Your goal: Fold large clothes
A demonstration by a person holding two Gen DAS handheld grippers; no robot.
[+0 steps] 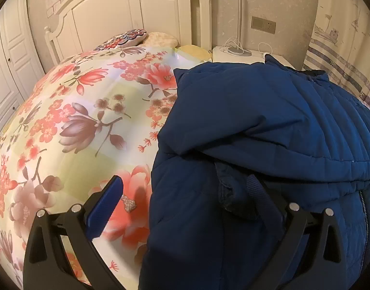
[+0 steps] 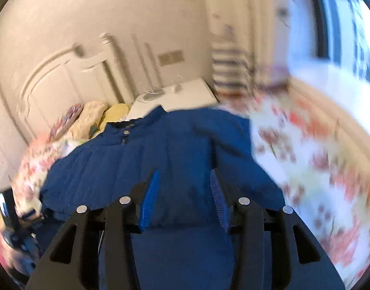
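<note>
— Where's the jacket (image 1: 269, 125)?
— Spread on the floral quilt (image 1: 71, 111), straight ahead of both tools.
— The left gripper (image 1: 185, 200)?
— Jaws wide, one finger over the quilt, the other over the jacket's edge, pinching nothing.
— The right gripper (image 2: 184, 200)?
— Partly spread above the jacket, nothing between its pads (image 2: 149, 200)

We see the jacket (image 1: 269, 125) lying on the bed cover (image 1: 76, 120), toward three o'clock. Pillows (image 1: 146, 38) sit at twelve, against the headboard (image 1: 126, 7) (nightstand (image 1: 276, 59) at one o'clock, behind the jacket).
</note>
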